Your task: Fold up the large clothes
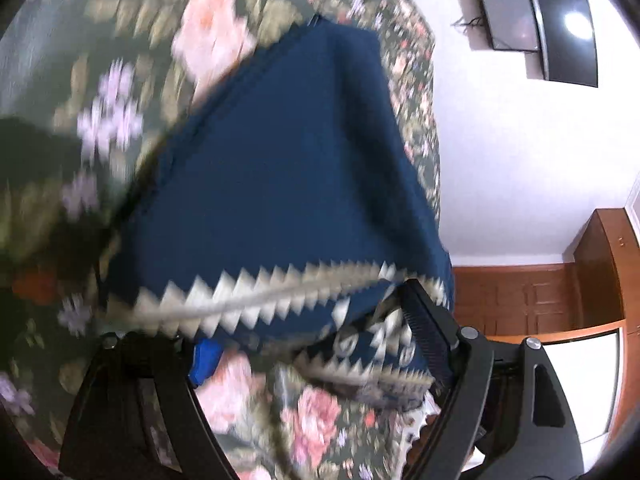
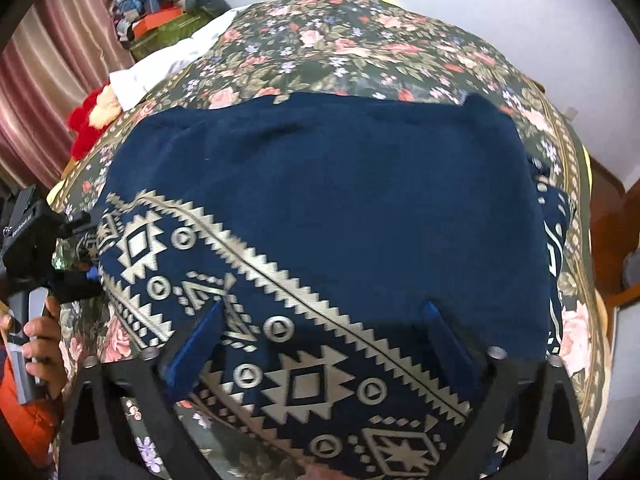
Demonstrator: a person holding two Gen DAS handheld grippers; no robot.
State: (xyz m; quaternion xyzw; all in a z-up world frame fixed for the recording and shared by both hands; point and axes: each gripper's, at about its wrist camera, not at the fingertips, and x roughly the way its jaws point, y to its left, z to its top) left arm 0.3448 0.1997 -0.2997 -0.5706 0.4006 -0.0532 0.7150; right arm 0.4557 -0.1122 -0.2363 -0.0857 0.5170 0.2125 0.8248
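Observation:
A navy garment [image 1: 280, 160] with a gold zigzag and diamond border lies spread on a floral bedspread [image 1: 120, 80]. My left gripper [image 1: 316, 344] is open at the garment's border edge. The patterned hem runs loosely across the gap between its fingers, and this view is blurred. In the right wrist view the same garment [image 2: 340, 184] fills the middle. My right gripper [image 2: 324, 336] hovers over the patterned band, open wide, with its blue pads [image 2: 204, 336] apart from the cloth's folds. The left gripper [image 2: 80, 248] shows at the garment's left corner, held by a hand [image 2: 44, 344].
The bedspread [image 2: 360, 40] reaches a white wall. A pile of clothes and boxes [image 2: 160, 12], a white cloth [image 2: 168, 64] and a red fluffy item [image 2: 86, 120] lie at the bed's far left by a curtain [image 2: 52, 60]. Wall screens [image 1: 508, 16] and wooden cabinets [image 1: 532, 300] stand beyond.

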